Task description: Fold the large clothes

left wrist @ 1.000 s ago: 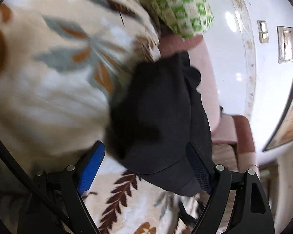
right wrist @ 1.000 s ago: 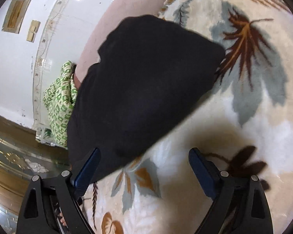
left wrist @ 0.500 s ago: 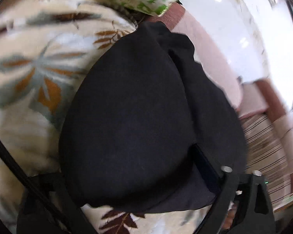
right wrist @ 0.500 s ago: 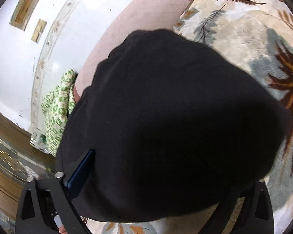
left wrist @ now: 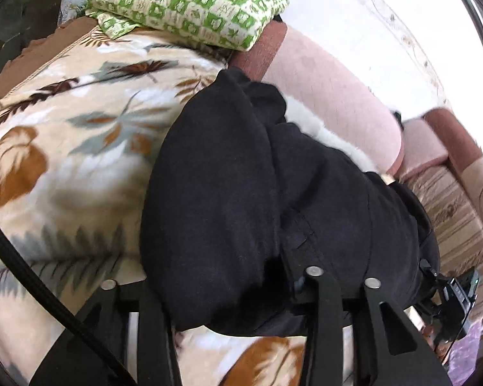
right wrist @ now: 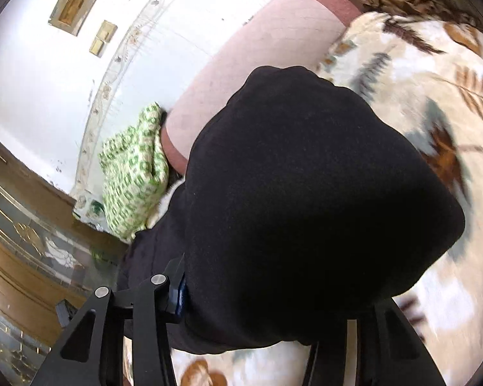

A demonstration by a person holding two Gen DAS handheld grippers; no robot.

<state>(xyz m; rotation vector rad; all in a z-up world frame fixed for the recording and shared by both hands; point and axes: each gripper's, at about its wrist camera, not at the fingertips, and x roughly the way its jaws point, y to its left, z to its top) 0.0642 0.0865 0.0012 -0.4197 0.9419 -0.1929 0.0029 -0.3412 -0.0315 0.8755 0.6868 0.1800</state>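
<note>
Black fleece garment (left wrist: 260, 193), bunched on leaf-print plush blanket (left wrist: 64, 148); draped over left gripper (left wrist: 228, 289) and right gripper (right wrist: 273, 292); jaws' closure on cloth undeterminable; both equally near.

**Two black grippers with blue-lined fingers**

The left gripper (left wrist: 228, 292) is built of matte black angular arms, each fastened with a round silver screw. A thick black cable (left wrist: 32, 276) runs slantwise past its left side. The right gripper (right wrist: 273, 292) has the same black frame and silver screws, and a blue pad lines the inner face of its left finger (right wrist: 177, 292). Its right finger's tip is hidden.
</note>
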